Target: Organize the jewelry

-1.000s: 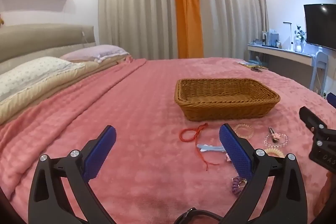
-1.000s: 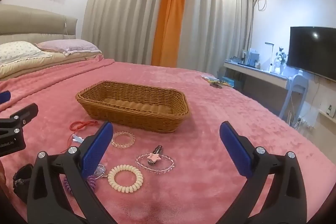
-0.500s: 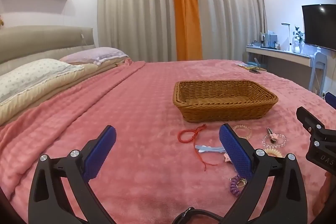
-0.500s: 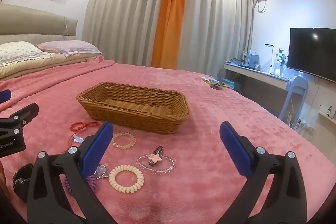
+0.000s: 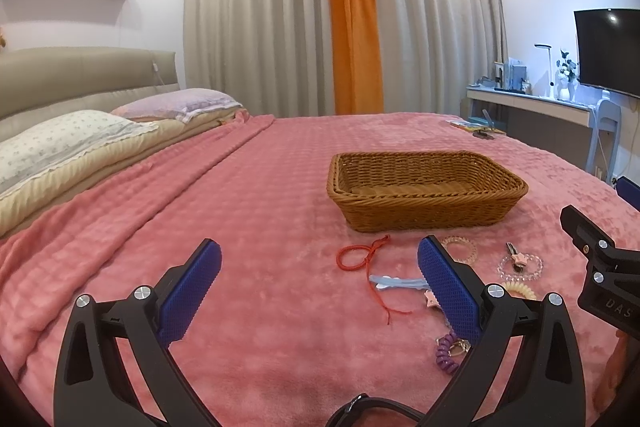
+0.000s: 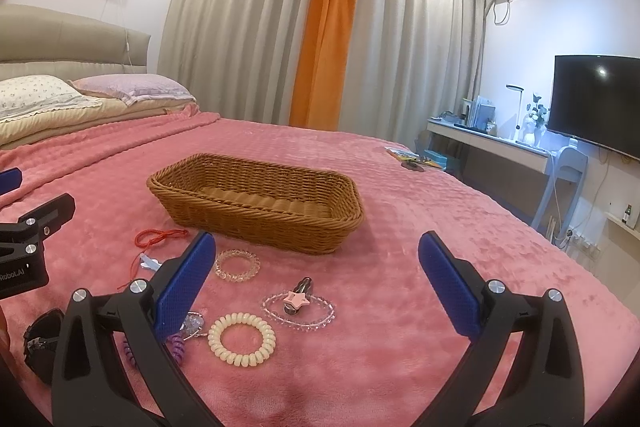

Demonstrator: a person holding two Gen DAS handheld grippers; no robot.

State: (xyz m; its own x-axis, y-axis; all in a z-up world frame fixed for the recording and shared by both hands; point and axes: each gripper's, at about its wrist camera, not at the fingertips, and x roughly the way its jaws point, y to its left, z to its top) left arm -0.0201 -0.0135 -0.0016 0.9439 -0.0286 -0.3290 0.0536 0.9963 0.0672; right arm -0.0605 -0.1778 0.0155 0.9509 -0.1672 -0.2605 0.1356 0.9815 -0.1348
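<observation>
The left gripper's blue padded finger is partly hiding the purple coiled hair tie and small pink clip.

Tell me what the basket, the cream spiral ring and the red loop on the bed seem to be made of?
The basket looks like woven wicker or rattan, possibly plastic imitation: brown strands, slight sheen. The cream spiral ring looks like smooth, glossy plastic coil, like a telephone-cord hair tie. The red loop seems thin knotted cord or string, matte, with loose trailing ends.
</observation>
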